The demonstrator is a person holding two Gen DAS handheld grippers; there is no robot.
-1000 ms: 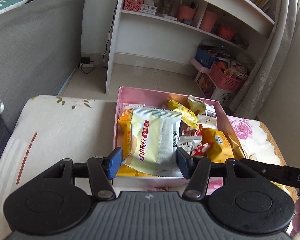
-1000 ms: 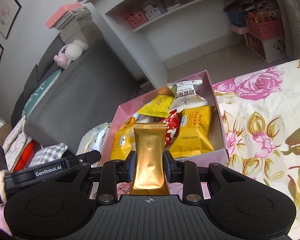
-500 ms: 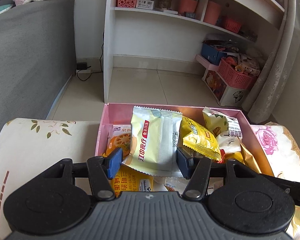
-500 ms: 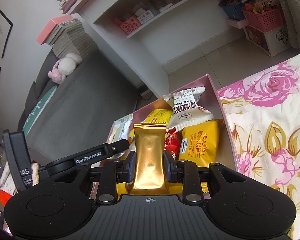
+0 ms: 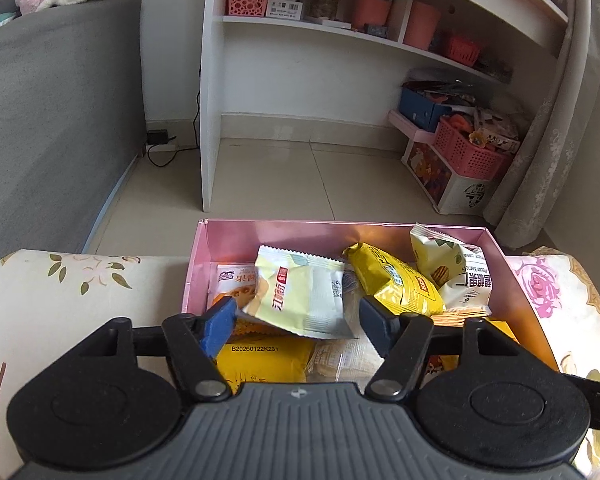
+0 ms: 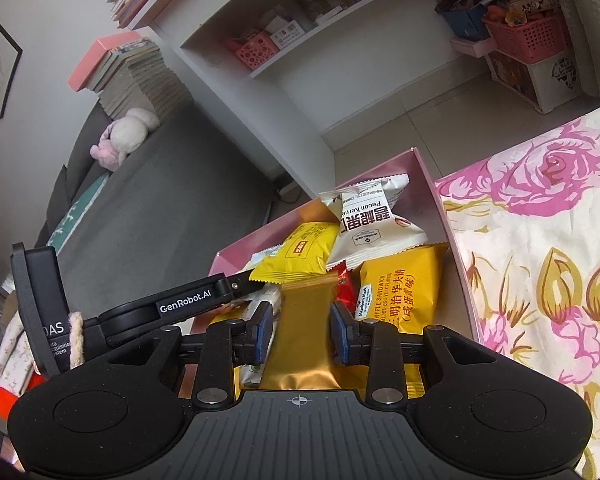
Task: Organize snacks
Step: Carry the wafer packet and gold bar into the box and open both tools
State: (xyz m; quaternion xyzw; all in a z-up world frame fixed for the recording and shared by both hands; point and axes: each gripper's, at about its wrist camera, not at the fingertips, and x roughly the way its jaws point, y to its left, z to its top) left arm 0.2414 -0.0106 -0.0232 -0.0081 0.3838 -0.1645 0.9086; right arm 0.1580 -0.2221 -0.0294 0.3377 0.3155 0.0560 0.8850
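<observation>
Now both jaws are opening: left gripper has dropped the pale-green packet into the pink box, while right gripper seemingly loosens off the gold packet between its pads.

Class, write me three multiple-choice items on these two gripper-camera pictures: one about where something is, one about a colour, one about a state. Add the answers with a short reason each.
1. Where does the white pecan kernel packet lie?
A. in the pink box
B. on the floor
C. on the sofa

2. What colour is the packet between the right gripper's fingers?
A. gold
B. green
C. blue

3. How does the left gripper stand to the pale yellow packet?
A. clamped shut on it
B. jaws spread, clear of it
C. out of view

Answers: 1 A, it leans on the box's far wall. 2 A, shiny gold foil. 3 B, the jaws are opening with gaps either side.
</observation>
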